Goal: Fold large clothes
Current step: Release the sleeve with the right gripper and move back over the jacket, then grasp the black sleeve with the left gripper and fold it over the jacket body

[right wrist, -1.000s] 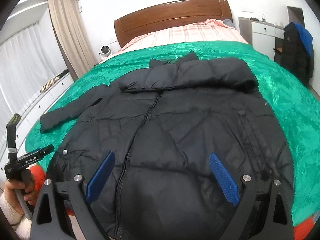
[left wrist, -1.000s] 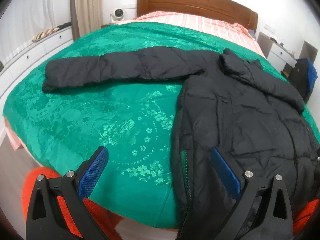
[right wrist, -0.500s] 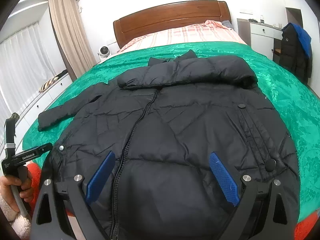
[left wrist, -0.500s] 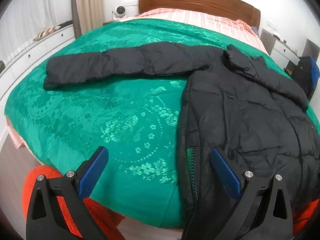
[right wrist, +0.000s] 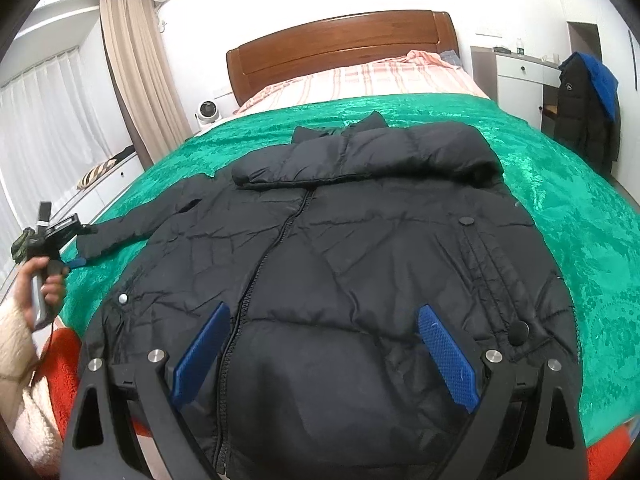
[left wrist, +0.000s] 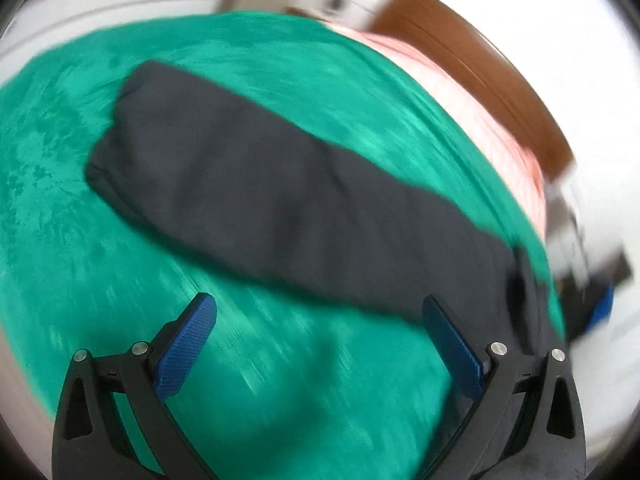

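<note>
At the far left, the left gripper (left wrist: 316, 332) hangs over the green bedspread (left wrist: 280, 380) with its blue pads spread wide and nothing between them. The outstretched sleeve (left wrist: 280, 200) of the black puffer jacket (right wrist: 360, 260) lies just ahead of the fingertips, running from beyond the left finger across to the right finger, where it seems to meet the tip. From the right wrist view, the person's hand (right wrist: 44, 280) holds that tool out near the cuff.

Further right, the right gripper (right wrist: 324, 344) hovers above the jacket's hem, fingers equally wide and empty, with the zip just inside its left finger and a snap button just outside its right one. The other sleeve already lies folded across the chest, beyond both fingertips.

The risk I see: the padded sleeve is thick and slippery, so a shallow pinch may slide off, or catch the bedspread along with it and drag it.

The left view is heavily smeared, so contact at the cuff cannot be judged. The hem nearest the right fingers is hidden behind the tool.
</note>
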A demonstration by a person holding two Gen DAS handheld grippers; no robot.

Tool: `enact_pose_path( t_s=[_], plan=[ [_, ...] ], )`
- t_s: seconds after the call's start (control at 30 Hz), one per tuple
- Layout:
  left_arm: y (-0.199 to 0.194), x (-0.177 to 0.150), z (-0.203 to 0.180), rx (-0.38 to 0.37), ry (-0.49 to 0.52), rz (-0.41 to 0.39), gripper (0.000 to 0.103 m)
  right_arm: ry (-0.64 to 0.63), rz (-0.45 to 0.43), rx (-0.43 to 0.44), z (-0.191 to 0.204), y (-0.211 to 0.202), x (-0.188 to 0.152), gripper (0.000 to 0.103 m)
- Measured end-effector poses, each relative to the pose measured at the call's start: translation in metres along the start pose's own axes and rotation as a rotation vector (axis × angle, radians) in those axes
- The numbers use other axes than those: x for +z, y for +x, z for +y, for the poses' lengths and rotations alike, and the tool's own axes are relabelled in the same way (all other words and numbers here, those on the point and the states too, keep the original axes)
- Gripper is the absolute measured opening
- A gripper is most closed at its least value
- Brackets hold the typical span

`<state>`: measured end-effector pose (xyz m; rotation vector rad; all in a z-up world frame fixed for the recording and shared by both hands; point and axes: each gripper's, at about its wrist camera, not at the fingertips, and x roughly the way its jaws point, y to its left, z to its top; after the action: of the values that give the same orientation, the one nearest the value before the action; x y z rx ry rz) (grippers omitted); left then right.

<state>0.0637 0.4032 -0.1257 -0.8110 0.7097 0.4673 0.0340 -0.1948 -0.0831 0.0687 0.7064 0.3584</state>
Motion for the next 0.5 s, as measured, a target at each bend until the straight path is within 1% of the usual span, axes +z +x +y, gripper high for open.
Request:
enact_pose_path(
  t_s=[0.1,0.13,0.17,0.2,0.23,0.27,0.3,0.33,0.37,0.43,0.47,0.5],
  plan=[
    [0.018,0.024,0.034,0.027,-0.147,-0.042,0.102,-0.019,0.007,-0.002,0.004,-0.001,-0.001,0.094],
    [0.023,0.028,0.043,0.028,-0.188,-0.05,0.101,-0.025,0.011,-0.002,0.005,-0.001,-0.001,0.094],
    [0.026,0.031,0.053,0.009,-0.242,-0.075,0.1,-0.03,0.016,-0.001,0.006,0.0,-0.002,0.094],
    [0.025,0.033,0.057,0.004,-0.268,-0.103,0.09,-0.034,0.025,0.0,0.008,0.001,-0.003,0.094],
    [0.024,0.035,0.06,0.012,-0.286,-0.127,0.062,-0.034,0.03,0.001,0.008,0.002,-0.004,0.094],
    [0.025,0.038,0.063,0.03,-0.295,-0.132,0.041,-0.033,0.035,0.003,0.008,0.002,-0.006,0.094],
    [0.028,0.043,0.064,0.029,-0.291,-0.12,0.01,-0.032,0.039,0.003,0.008,0.003,-0.007,0.094],
    [0.027,0.049,0.06,0.034,-0.273,-0.112,0.008,-0.031,0.041,0.003,0.008,0.004,-0.008,0.094],
    [0.023,0.053,0.054,0.054,-0.247,-0.119,0.007,-0.03,0.044,0.004,0.008,0.005,-0.008,0.094],
    [0.006,0.066,0.018,0.091,-0.114,-0.16,0.006,-0.027,0.039,0.005,0.008,0.004,-0.008,0.094],
    [-0.01,0.074,-0.019,0.1,0.003,-0.2,0.005,-0.025,0.031,0.009,0.007,0.004,-0.008,0.094],
    [-0.021,0.078,-0.048,0.094,0.083,-0.23,0.005,-0.023,0.024,0.013,0.007,0.003,-0.008,0.094]
  ],
)
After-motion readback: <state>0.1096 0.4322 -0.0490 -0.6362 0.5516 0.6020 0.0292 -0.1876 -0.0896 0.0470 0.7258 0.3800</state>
